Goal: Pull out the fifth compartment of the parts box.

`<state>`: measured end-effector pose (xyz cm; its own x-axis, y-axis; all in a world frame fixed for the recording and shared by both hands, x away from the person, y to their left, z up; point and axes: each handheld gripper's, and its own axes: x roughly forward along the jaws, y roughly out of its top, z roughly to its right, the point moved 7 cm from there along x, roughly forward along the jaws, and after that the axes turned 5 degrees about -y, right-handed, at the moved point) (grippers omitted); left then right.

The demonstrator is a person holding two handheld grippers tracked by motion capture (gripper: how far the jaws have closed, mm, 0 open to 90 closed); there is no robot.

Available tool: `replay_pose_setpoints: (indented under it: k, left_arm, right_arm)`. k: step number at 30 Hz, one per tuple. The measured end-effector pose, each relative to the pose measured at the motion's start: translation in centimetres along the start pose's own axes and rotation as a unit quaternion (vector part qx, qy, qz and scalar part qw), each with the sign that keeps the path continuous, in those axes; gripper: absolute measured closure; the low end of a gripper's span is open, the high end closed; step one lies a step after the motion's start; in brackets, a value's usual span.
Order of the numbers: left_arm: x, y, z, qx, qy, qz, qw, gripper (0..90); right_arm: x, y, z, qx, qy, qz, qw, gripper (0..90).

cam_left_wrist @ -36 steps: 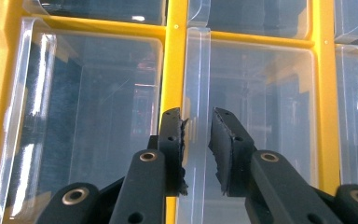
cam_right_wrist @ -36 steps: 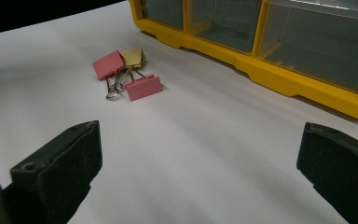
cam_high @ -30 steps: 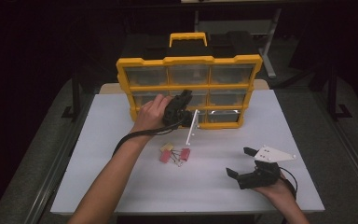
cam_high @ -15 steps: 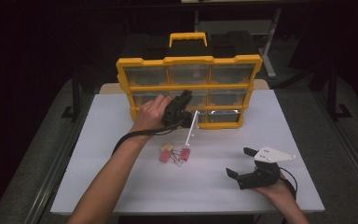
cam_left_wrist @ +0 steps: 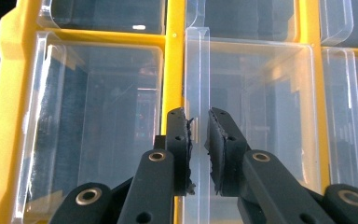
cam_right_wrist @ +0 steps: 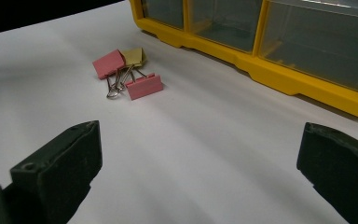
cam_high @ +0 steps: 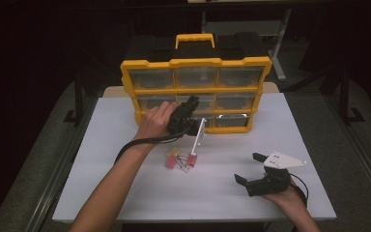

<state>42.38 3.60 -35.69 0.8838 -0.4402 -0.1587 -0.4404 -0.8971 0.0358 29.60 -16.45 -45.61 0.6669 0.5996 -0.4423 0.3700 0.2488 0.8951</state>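
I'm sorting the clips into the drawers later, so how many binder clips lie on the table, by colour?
Pink clips: 2
Yellow clip: 1
Total: 3

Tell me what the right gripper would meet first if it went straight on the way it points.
Probably bare table: the right gripper, jaws open, aims between the binder clips and the yellow organizer. Further on, likely the organizer's base; depth is unclear.

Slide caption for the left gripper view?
Left tongs shut on a clear drawer's edge in the yellow organizer.
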Motion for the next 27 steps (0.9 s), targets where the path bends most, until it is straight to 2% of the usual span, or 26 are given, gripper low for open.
replay_pose_setpoints:
  k: [5, 7, 27]
  left_arm:
    - [-0.4, 0.1, 0.0, 0.006, -0.003, -0.001, 1.0, 78.9]
    - [-0.4, 0.3, 0.1, -0.005, 0.004, 0.011, 0.9999, 78.9]
    - [-2.1, 1.0, 0.5, -0.002, 0.009, 0.019, 0.9998, 79.0]
  right_arm:
    - [0.0, 0.0, 0.1, 0.0, -0.001, 0.0, 1.0, 0.0]
    - [0.1, 0.0, 0.0, 0.001, 0.0, 0.0, 1.0, 0.0]
    - [0.1, 0.0, 0.0, 0.002, -0.001, 0.0, 1.0, 0.0]
